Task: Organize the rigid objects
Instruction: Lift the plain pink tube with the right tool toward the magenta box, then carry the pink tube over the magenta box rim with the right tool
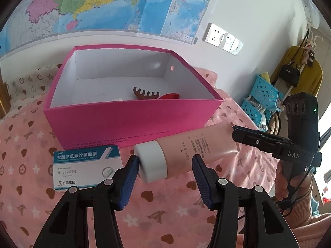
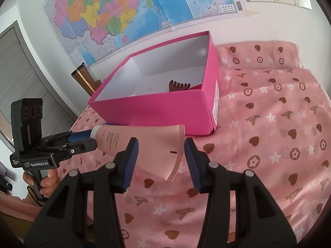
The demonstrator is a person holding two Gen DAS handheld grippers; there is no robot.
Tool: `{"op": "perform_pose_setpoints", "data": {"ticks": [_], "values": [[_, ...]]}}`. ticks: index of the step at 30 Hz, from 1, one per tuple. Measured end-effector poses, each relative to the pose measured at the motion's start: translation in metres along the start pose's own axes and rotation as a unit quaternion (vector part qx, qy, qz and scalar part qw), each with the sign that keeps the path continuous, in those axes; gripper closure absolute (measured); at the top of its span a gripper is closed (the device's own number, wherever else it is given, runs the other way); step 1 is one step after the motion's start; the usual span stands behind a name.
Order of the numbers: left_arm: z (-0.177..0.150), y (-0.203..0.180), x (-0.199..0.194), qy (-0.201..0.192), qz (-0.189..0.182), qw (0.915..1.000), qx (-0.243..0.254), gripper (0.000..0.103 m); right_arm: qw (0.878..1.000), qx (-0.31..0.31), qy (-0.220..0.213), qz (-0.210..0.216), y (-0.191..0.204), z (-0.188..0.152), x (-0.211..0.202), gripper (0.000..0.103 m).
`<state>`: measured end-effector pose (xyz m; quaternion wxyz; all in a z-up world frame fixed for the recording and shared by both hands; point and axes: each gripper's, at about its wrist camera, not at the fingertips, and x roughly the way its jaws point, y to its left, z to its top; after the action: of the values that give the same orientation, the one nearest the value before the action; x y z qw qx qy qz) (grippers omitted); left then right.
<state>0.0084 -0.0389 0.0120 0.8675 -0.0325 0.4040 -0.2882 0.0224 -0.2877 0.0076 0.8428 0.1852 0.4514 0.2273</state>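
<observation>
A pink tube [image 1: 192, 148] with a white cap [image 1: 151, 162] lies on the pink bedspread in front of an open magenta box [image 1: 128, 122]. My left gripper [image 1: 164, 165] is open, its blue pads either side of the cap; the left pad touches it. My right gripper [image 2: 160, 153] is open around the tube's flat crimped end [image 2: 165, 150]. Each gripper shows in the other's view: the right [image 1: 248, 137], the left [image 2: 82, 140]. The box [image 2: 157, 107] holds a brown comb [image 1: 145, 94] and a red item [image 1: 168, 96]. A white and blue medicine carton [image 1: 84, 167] lies left of the cap.
The bed [image 2: 279, 124] is against a wall with a map [image 2: 124, 10] and sockets [image 1: 224, 39]. A metal tumbler [image 2: 82, 78] stands behind the box. Blue baskets [image 1: 260, 101] and hanging clothes [image 1: 298, 70] are beyond the bed's end. A door [image 2: 20, 72] is at left.
</observation>
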Motion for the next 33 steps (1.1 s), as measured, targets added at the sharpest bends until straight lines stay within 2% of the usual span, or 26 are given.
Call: {"op": "perform_pose_setpoints", "data": {"ticks": [33], "values": [[0.0075,-0.0055,-0.0062,-0.015,0.002,0.9998,0.008,0.05,1.0,-0.013,-0.018,0.0,0.003,0.009,-0.0083,0.054]]}}
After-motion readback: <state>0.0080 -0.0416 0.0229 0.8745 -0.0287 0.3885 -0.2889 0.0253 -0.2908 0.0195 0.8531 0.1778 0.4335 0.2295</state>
